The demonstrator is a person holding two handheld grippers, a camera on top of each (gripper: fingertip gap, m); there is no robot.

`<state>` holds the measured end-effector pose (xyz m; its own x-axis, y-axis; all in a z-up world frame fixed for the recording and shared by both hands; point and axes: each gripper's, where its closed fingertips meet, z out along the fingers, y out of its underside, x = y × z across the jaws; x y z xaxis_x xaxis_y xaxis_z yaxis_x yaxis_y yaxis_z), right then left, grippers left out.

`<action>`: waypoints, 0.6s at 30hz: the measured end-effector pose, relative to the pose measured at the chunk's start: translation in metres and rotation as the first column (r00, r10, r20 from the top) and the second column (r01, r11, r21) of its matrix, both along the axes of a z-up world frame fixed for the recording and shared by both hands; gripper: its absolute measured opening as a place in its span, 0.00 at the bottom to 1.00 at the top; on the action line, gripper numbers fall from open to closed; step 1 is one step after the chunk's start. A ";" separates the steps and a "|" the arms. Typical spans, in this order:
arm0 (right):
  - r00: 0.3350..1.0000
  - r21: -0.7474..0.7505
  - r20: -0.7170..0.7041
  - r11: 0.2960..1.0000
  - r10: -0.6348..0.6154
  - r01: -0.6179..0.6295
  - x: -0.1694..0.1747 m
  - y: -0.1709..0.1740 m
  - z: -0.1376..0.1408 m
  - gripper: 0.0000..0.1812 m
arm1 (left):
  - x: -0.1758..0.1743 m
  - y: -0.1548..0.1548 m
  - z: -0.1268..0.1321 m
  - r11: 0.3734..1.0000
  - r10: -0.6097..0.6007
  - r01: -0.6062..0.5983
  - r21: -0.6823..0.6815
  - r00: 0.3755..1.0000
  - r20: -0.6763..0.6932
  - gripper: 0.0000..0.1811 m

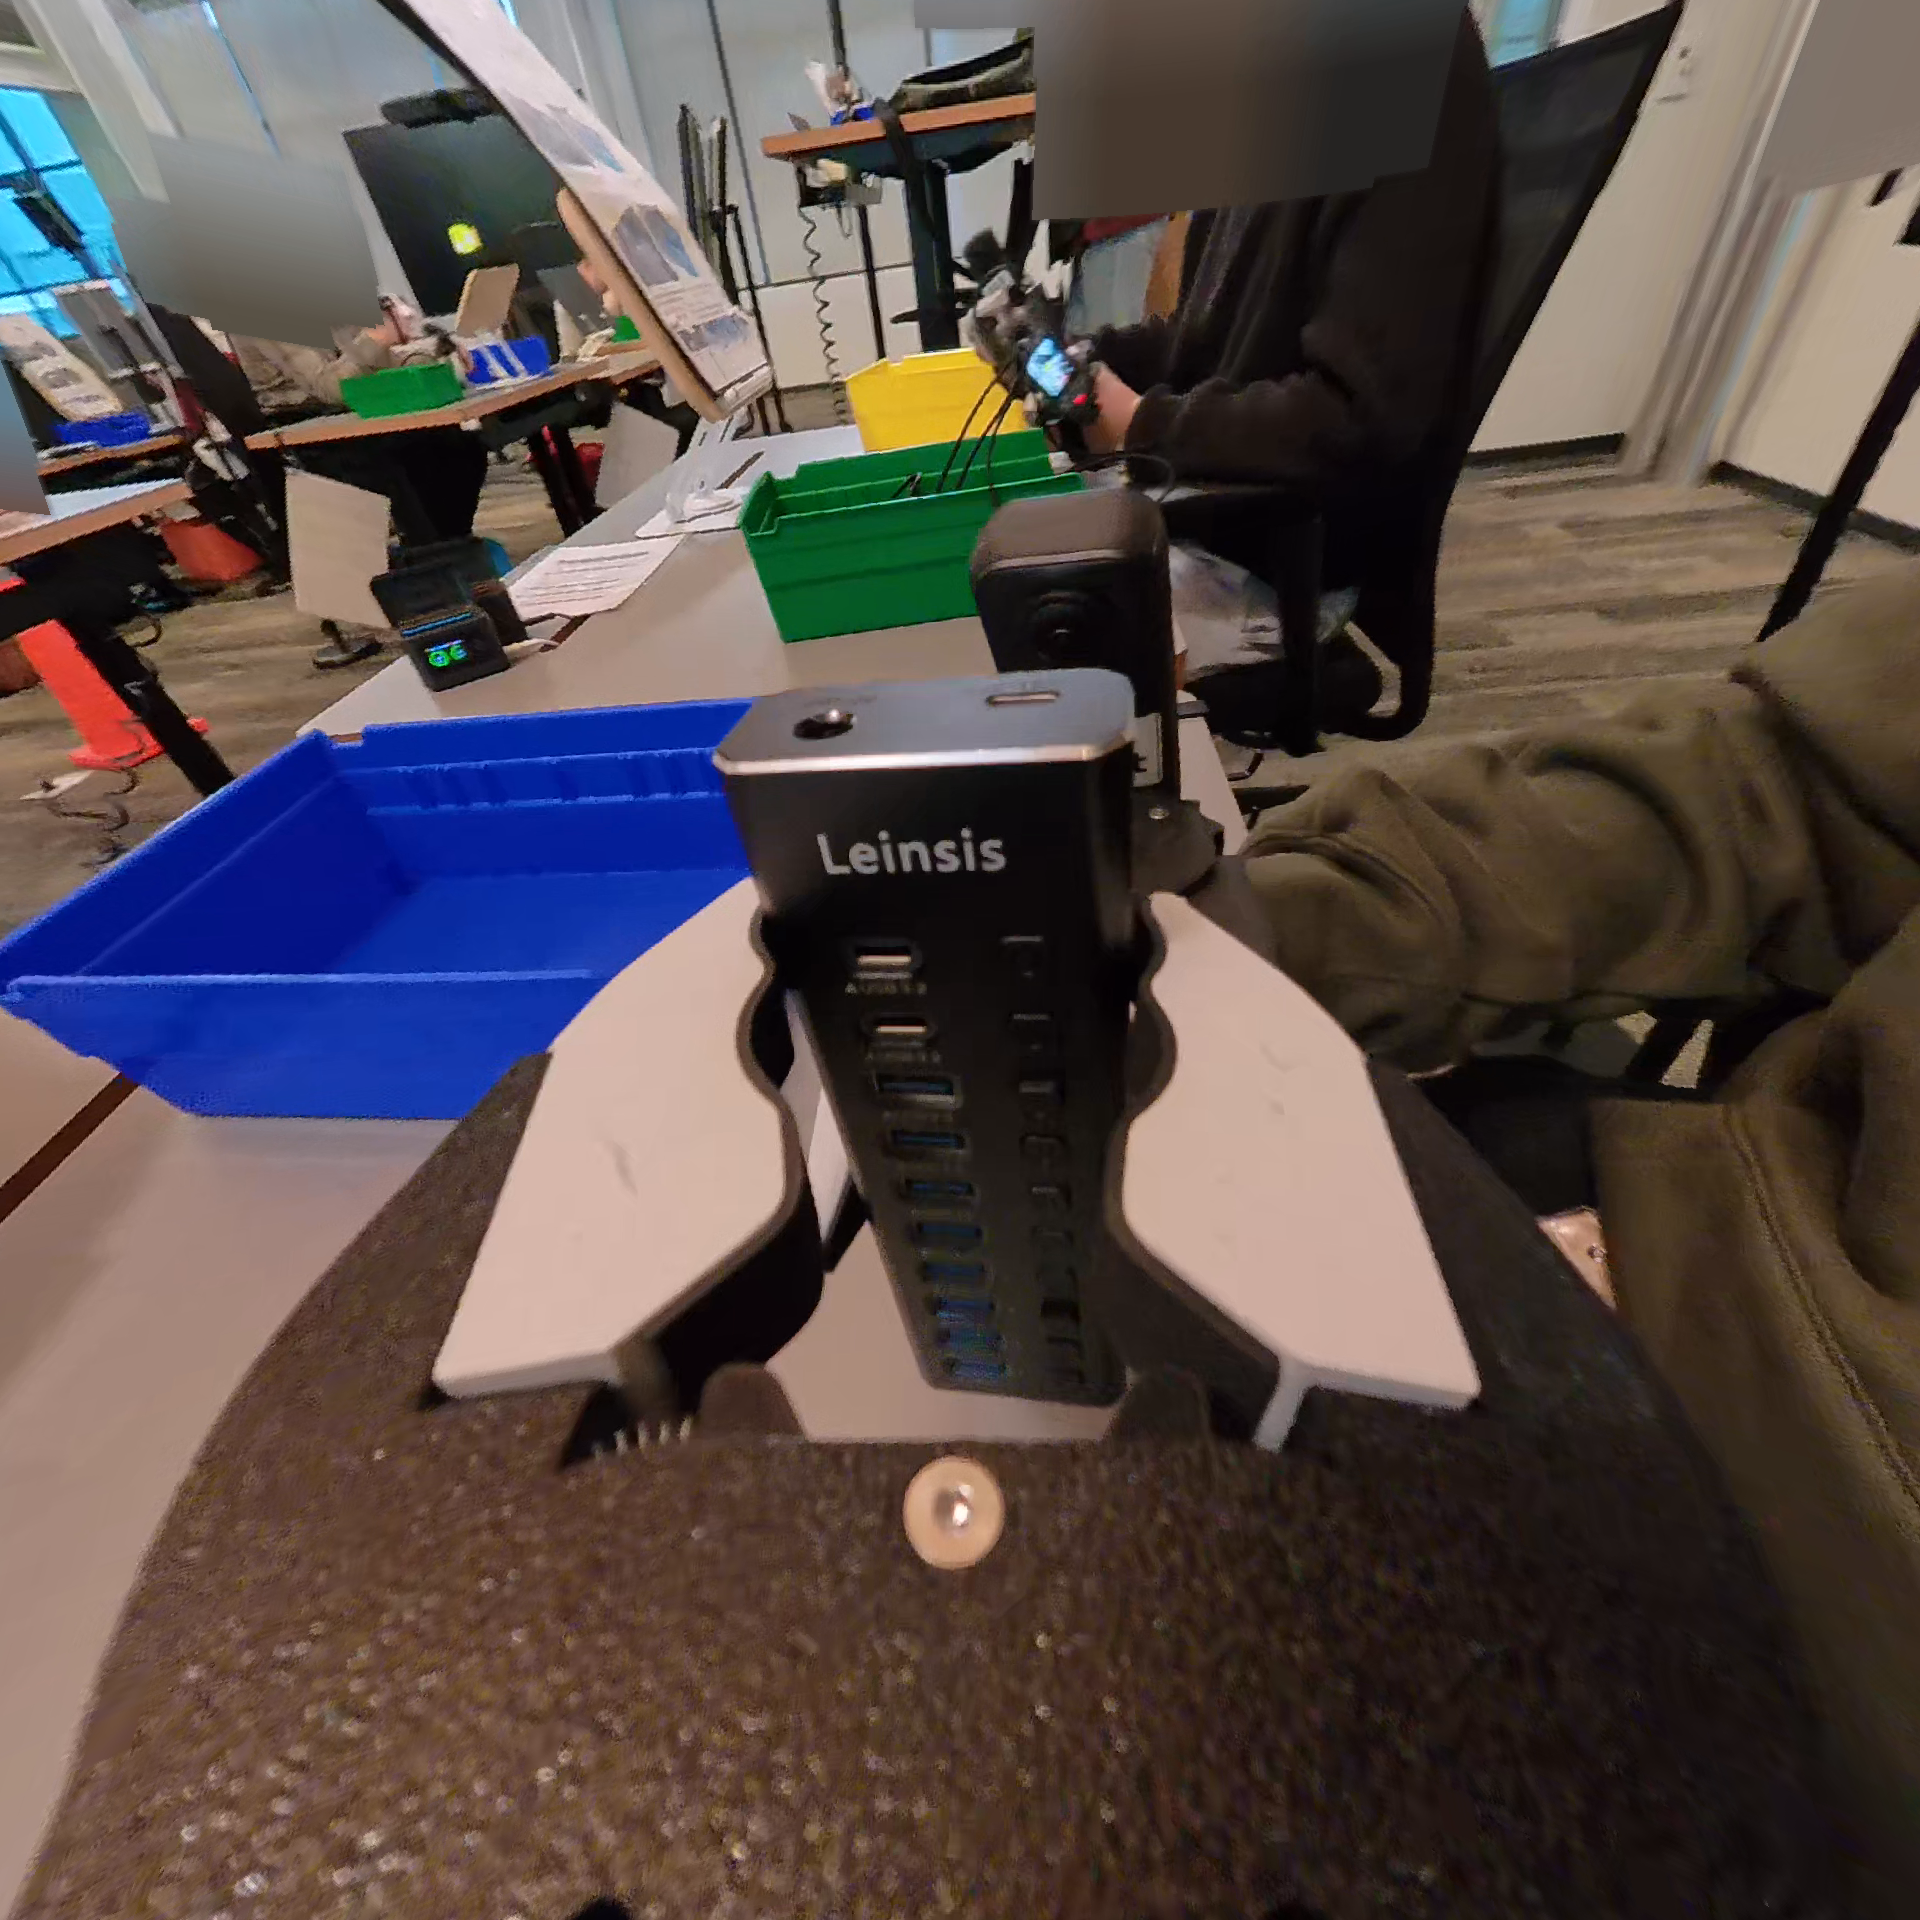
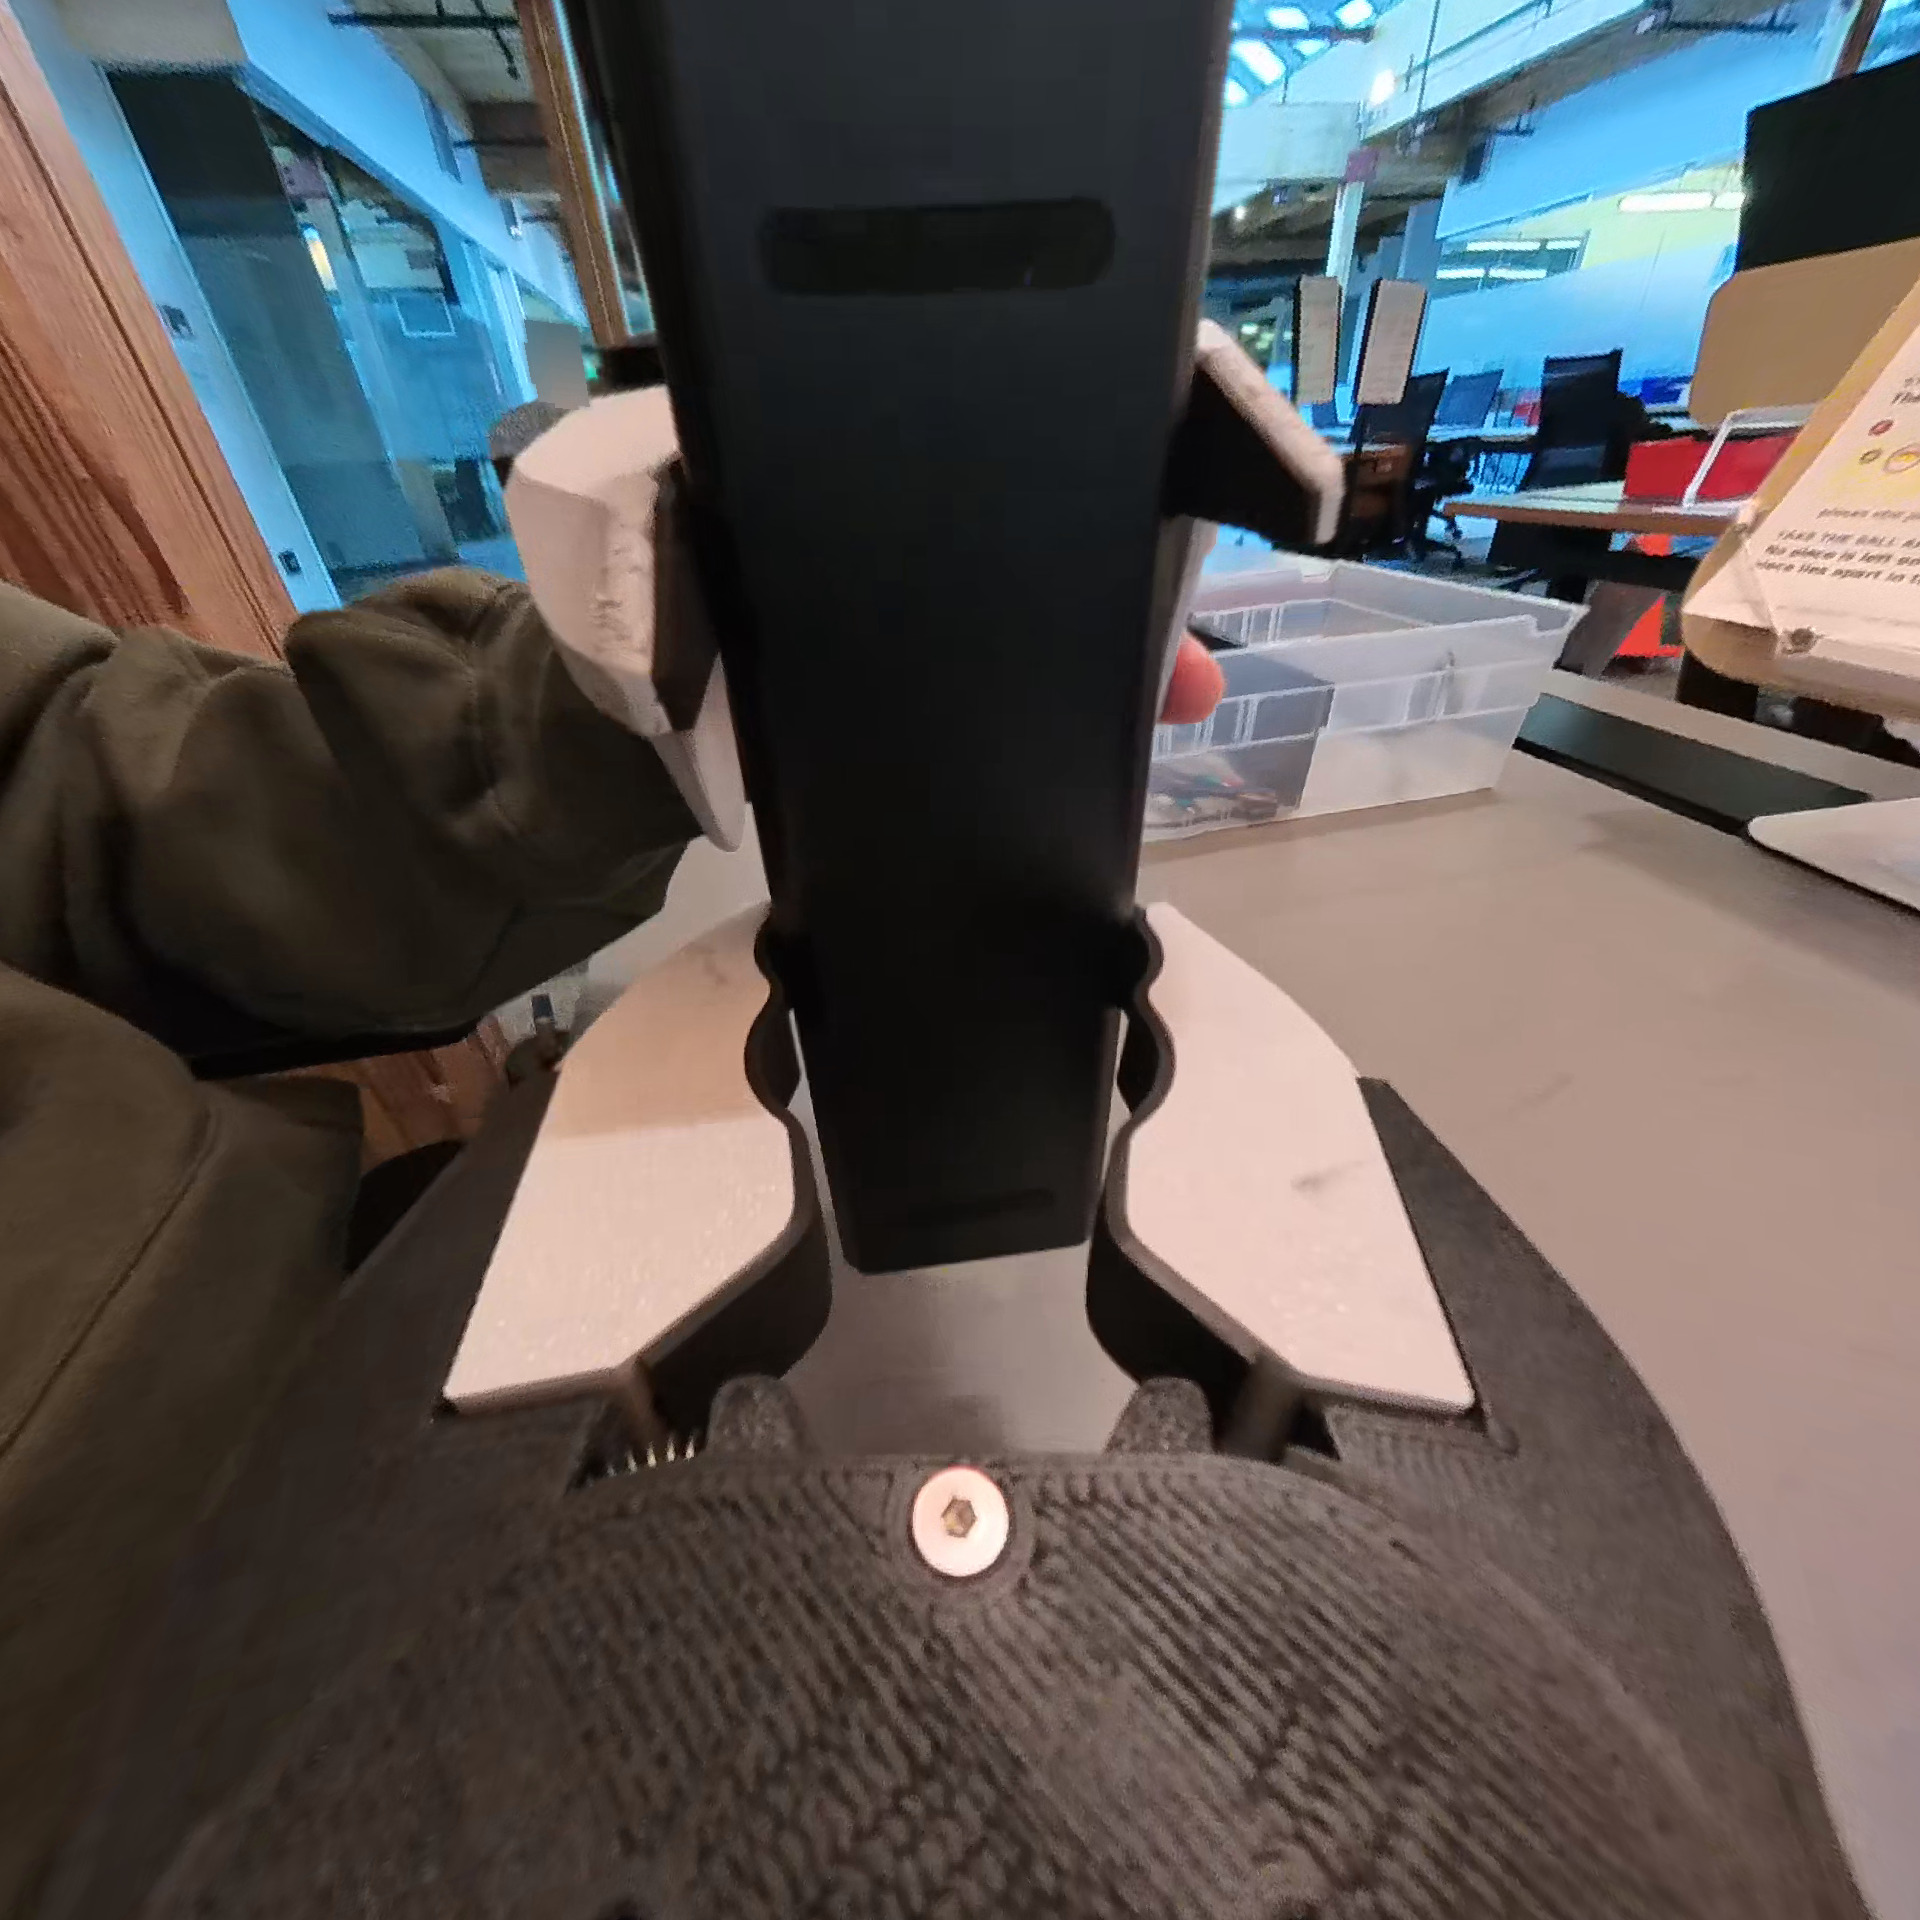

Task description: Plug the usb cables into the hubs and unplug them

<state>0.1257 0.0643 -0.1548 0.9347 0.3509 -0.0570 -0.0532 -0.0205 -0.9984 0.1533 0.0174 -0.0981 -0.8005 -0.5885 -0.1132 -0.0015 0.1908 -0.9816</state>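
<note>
Left wrist view, both tools, left [image 1: 951, 977], right [image 2: 951, 966], clamped on white-lettered black hub [image 1: 935, 831]

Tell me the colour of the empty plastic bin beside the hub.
Blue; the blue plastic bin shows best in the left wrist view.

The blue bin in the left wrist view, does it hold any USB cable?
No, the blue bin shows only its bare blue floor and walls, with no cable inside.

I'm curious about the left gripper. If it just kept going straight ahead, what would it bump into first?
Probably the camera standing just behind the hub that the left gripper is clamping. The green bin lies beyond, though depth is hard to judge.
</note>
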 end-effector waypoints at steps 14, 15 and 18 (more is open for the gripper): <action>0.993 0.059 -0.097 0.996 -0.063 0.069 0.022 -0.001 -0.010 0.34 | -0.019 0.046 0.019 0.970 0.205 -0.200 -0.141 0.979 0.021 0.39; 0.992 0.065 -0.103 0.995 -0.070 0.076 0.024 -0.002 -0.009 0.34 | -0.025 0.059 0.024 0.961 0.248 -0.242 -0.133 0.969 0.024 0.36; 0.990 0.087 -0.121 0.993 -0.071 0.081 0.029 -0.005 -0.006 0.33 | -0.042 0.116 0.021 0.914 0.405 -0.405 0.017 0.914 -0.027 0.34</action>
<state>0.1547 0.0593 -0.1611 0.9475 0.2880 -0.1391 -0.1684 0.0795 -0.9825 0.1112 0.1332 -0.0773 -0.4965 -0.8621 -0.1015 -0.1093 0.1781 -0.9779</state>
